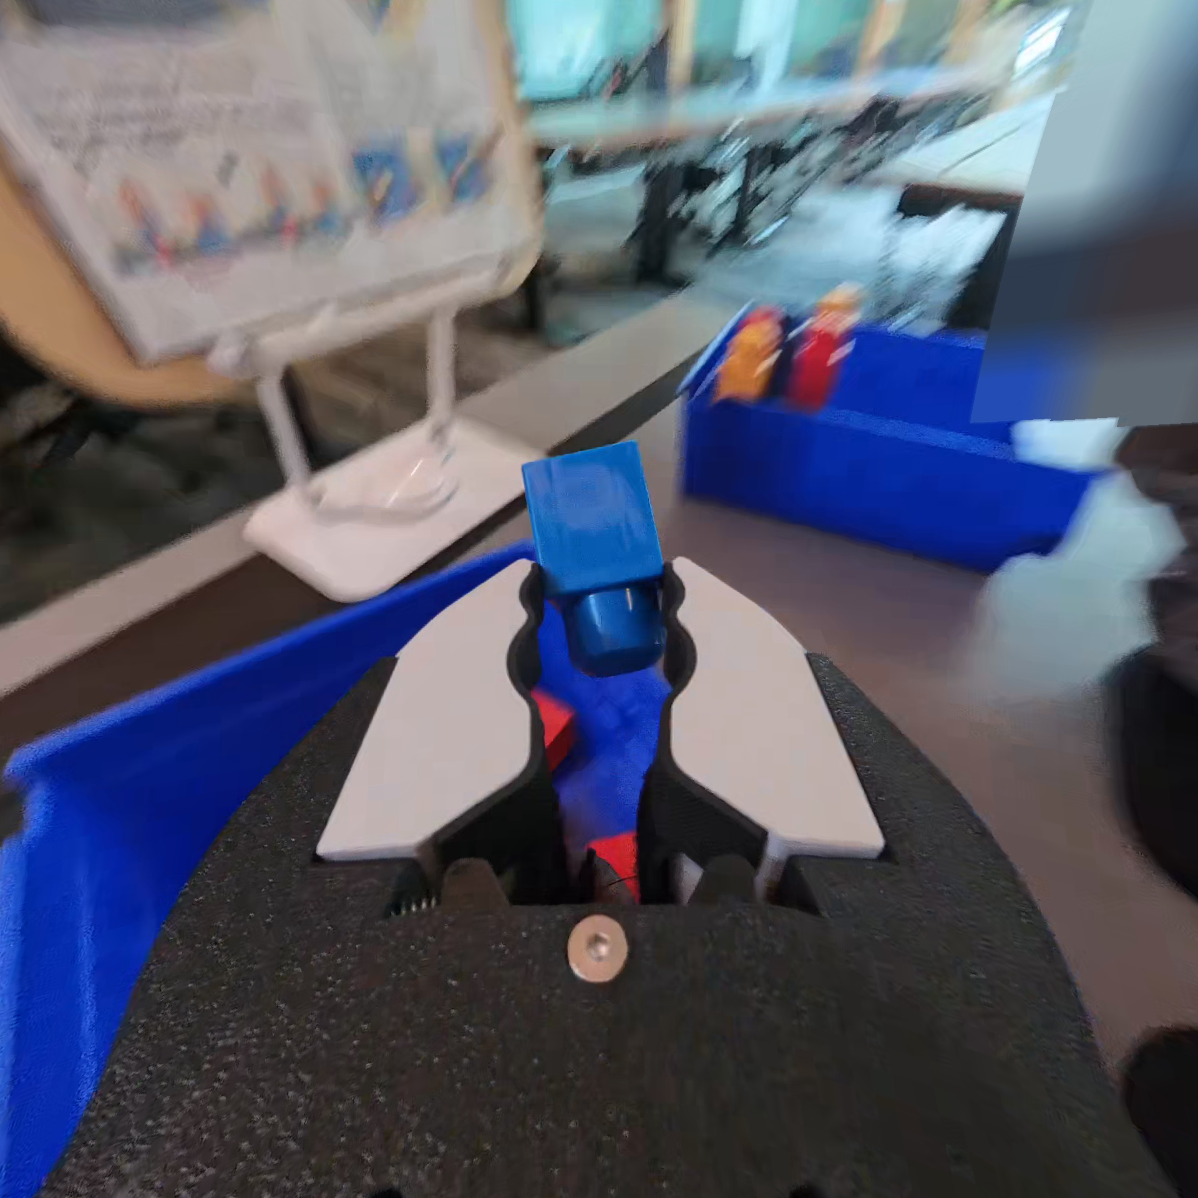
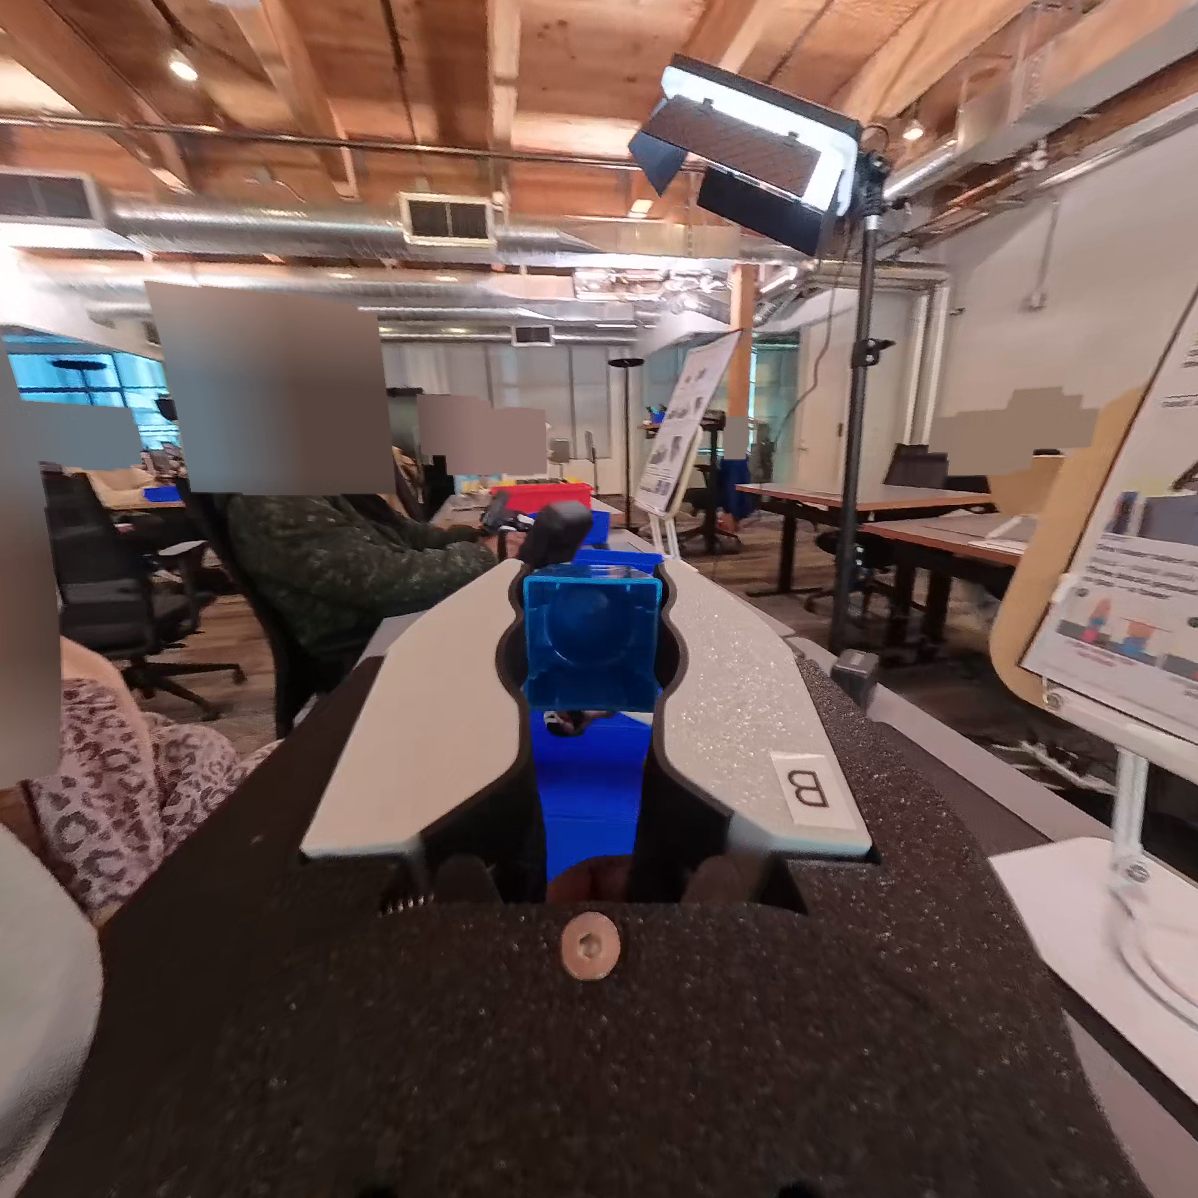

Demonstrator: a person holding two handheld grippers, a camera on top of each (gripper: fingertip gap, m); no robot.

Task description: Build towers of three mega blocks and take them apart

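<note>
My left gripper (image 1: 599, 577) is shut on a blue mega block (image 1: 590, 518), held by its edge near the stud, which points back toward the camera. It hangs over a blue bin (image 1: 259, 700) with red blocks (image 1: 557, 729) lying inside. My right gripper (image 2: 591, 583) is shut on a second blue mega block (image 2: 591, 642), whose hollow underside faces the camera. It is raised high, above a blue bin (image 2: 587, 778) seen between the fingers.
A second blue bin (image 1: 856, 480) at the right rear holds an orange tower (image 1: 749, 356) and a red tower (image 1: 823, 353). A white sign stand (image 1: 389, 505) sits on the grey table behind the near bin; it also shows at right in the right wrist view (image 2: 1102, 907). People sit at left. One gripper's finger ends stand about 20 cm off the other's.
</note>
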